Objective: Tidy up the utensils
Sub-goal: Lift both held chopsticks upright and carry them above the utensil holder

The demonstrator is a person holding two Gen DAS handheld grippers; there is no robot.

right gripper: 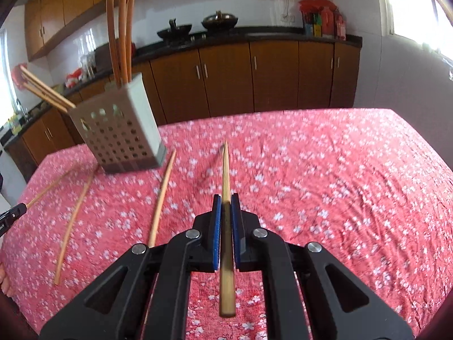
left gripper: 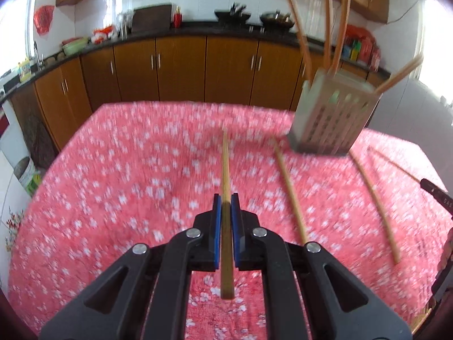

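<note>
My left gripper (left gripper: 226,201) is shut on a wooden chopstick (left gripper: 225,164) that points forward above the table. My right gripper (right gripper: 226,201) is likewise shut on another chopstick (right gripper: 225,170). A grey perforated utensil holder (left gripper: 331,116) (right gripper: 120,133) stands on the pink floral tablecloth with several chopsticks leaning in it. It is to the right in the left wrist view and to the left in the right wrist view. Loose chopsticks (left gripper: 291,195) (left gripper: 375,204) (right gripper: 162,195) (right gripper: 73,221) lie on the cloth near the holder. The tip of the other gripper shows at the picture's edge in each view, with a chopstick reaching out of it.
The table (left gripper: 113,170) is covered in pink cloth with white flowers. Behind it run brown kitchen cabinets (left gripper: 181,68) under a dark counter with woks (right gripper: 219,19), bottles and bowls. A bright window is at the far right.
</note>
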